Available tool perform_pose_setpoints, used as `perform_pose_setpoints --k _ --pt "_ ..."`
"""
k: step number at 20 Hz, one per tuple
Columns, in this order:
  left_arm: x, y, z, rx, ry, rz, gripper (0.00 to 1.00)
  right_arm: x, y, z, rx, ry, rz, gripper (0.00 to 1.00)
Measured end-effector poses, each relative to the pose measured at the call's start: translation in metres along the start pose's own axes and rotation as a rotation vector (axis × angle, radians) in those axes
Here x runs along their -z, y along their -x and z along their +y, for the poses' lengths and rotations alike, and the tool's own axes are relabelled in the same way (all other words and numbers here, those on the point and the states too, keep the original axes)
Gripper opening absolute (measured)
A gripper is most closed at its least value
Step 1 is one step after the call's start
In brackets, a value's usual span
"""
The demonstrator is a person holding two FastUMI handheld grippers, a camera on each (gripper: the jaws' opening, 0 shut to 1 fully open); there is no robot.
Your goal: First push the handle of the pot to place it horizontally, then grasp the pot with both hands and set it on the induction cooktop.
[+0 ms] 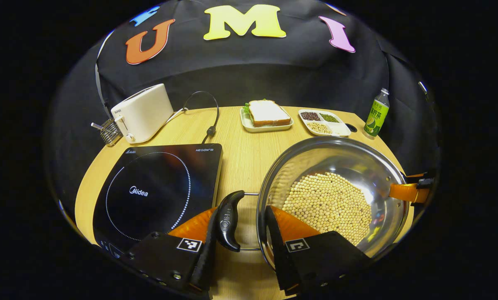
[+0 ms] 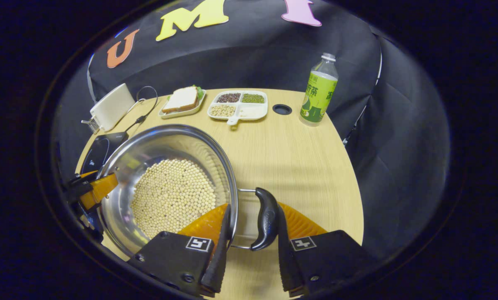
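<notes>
My left gripper (image 1: 240,233) and right gripper (image 2: 251,233) sit half-open astride the pot's (image 1: 349,158) black handles, unclenched; cooktop (image 1: 157,191) beside my left.

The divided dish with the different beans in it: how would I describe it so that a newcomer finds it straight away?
Start at the round wooden table and look along its far edge. Between the sandwich plate and the green-labelled bottle lies the white divided dish. It alone has four compartments: dark beans, green beans, pale beans and something white.
</notes>
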State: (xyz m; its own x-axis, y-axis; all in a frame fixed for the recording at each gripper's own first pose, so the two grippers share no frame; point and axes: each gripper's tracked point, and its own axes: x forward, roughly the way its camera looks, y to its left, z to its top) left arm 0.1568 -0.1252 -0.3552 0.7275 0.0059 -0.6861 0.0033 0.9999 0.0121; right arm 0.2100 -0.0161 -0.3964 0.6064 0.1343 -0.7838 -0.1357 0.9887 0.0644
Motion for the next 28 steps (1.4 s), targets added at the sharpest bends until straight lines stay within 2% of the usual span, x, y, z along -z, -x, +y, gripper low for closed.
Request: perform_pose_setpoints --k 6,11,16,18,28 --pt "-0.025 0.022 0.013 0.001 0.001 -0.05 0.58 -0.019 0.029 0.012 0.004 0.005 -0.048 0.53" --pt "-0.056 0.047 0.043 0.005 0.008 -0.11 0.58 -0.048 0.065 0.043 0.01 0.02 -0.107 0.53" --pt "-0.074 0.07 0.094 -0.011 0.006 -0.148 0.58 -0.065 0.088 0.094 -0.006 0.019 -0.146 0.55" --pt "-0.078 0.075 0.117 -0.024 0.003 -0.154 0.58 -0.068 0.093 0.119 -0.017 0.014 -0.151 0.53" --pt "-0.063 0.081 0.227 -0.068 -0.002 -0.135 0.58 -0.06 0.083 0.233 -0.054 0.004 -0.122 0.53"
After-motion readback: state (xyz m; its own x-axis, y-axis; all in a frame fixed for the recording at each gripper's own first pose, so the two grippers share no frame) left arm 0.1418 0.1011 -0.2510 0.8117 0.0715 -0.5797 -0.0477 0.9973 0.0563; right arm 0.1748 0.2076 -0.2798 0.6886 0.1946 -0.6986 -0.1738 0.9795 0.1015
